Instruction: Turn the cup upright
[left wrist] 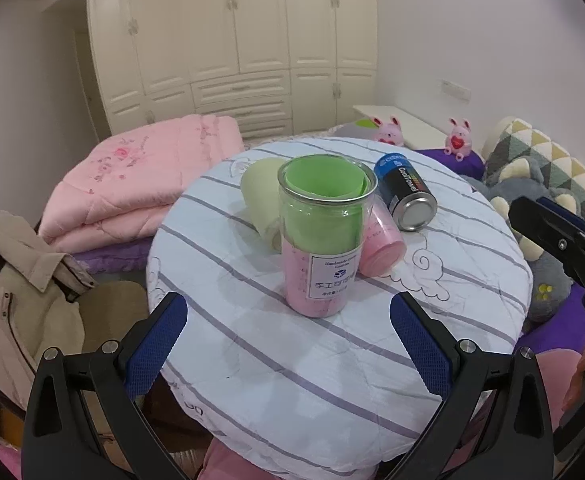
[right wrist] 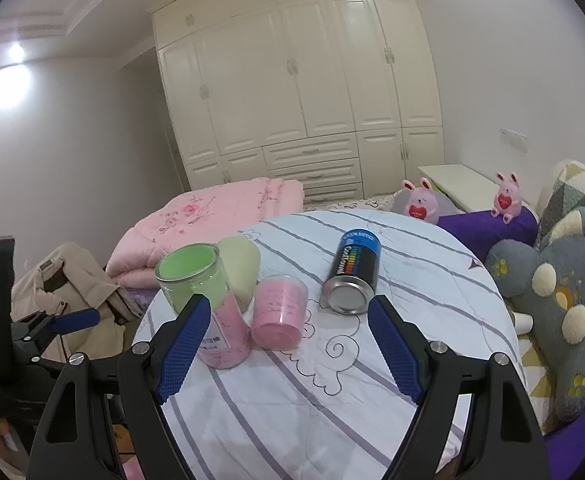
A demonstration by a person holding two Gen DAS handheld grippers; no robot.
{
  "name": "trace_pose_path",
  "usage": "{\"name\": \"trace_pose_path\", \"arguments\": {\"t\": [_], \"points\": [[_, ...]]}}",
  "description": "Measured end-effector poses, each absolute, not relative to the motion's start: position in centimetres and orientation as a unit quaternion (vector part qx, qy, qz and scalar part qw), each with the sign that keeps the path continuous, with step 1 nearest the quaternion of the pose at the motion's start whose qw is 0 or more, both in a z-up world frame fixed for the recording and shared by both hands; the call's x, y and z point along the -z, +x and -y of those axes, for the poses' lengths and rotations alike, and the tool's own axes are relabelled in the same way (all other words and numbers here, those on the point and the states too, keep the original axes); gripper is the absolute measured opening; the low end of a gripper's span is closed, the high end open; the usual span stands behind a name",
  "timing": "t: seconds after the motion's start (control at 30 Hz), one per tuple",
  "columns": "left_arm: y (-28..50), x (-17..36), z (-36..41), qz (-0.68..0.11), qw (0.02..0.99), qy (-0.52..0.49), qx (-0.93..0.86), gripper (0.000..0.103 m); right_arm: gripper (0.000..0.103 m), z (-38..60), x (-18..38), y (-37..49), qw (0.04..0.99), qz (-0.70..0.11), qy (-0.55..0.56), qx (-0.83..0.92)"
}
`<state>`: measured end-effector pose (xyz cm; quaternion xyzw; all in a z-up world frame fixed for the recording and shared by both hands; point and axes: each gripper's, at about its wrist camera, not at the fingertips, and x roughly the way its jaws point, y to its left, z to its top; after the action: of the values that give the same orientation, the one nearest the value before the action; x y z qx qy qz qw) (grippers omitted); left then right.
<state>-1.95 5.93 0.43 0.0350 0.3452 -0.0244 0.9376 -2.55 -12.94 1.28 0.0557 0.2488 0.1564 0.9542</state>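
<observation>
A clear jar point(left wrist: 320, 236) lined with green and pink paper stands upright, mouth up, on the round table point(left wrist: 332, 380). It also shows in the right wrist view point(right wrist: 204, 300). A pale yellow-green cup point(left wrist: 261, 200) lies on its side behind it, also visible in the right wrist view point(right wrist: 241, 270). A pink cup point(right wrist: 279, 312) lies tilted to the jar's right, partly hidden behind the jar in the left wrist view point(left wrist: 382, 240). My left gripper point(left wrist: 288, 320) is open and empty in front of the jar. My right gripper point(right wrist: 288, 326) is open and empty near the pink cup.
A blue-and-black can point(right wrist: 354, 270) lies on its side at the table's right. A folded pink quilt point(left wrist: 144, 184) and a beige jacket point(left wrist: 20, 288) are left. Grey plush toys point(right wrist: 564, 308) and pink bunnies point(right wrist: 422, 202) are right. A white wardrobe point(right wrist: 304, 92) stands behind.
</observation>
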Motion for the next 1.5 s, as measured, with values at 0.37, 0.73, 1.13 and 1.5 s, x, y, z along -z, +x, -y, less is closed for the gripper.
{"name": "trace_pose_path", "arguments": {"t": [0.37, 0.73, 1.13, 1.5], "points": [[-2.6, -0.7, -3.8, -0.347, 0.936, 0.06, 0.017, 0.103, 0.082, 14.9, -0.1, -2.4, 0.949, -0.262, 0.07, -0.159], [-2.0, -0.4, -2.3, -0.352, 0.934, 0.062, 0.011, 0.103, 0.082, 17.1, 2.1, -1.6, 0.948, -0.265, 0.073, -0.163], [-1.8, 0.3, -1.4, -0.354, 0.933, 0.063, 0.003, 0.103, 0.082, 17.9, 3.5, -0.9, 0.938, -0.273, 0.107, -0.184], [-1.9, 0.1, -1.5, -0.346, 0.936, 0.066, -0.002, 0.103, 0.082, 18.0, 3.7, -1.4, 0.942, -0.268, 0.113, -0.166]]}}
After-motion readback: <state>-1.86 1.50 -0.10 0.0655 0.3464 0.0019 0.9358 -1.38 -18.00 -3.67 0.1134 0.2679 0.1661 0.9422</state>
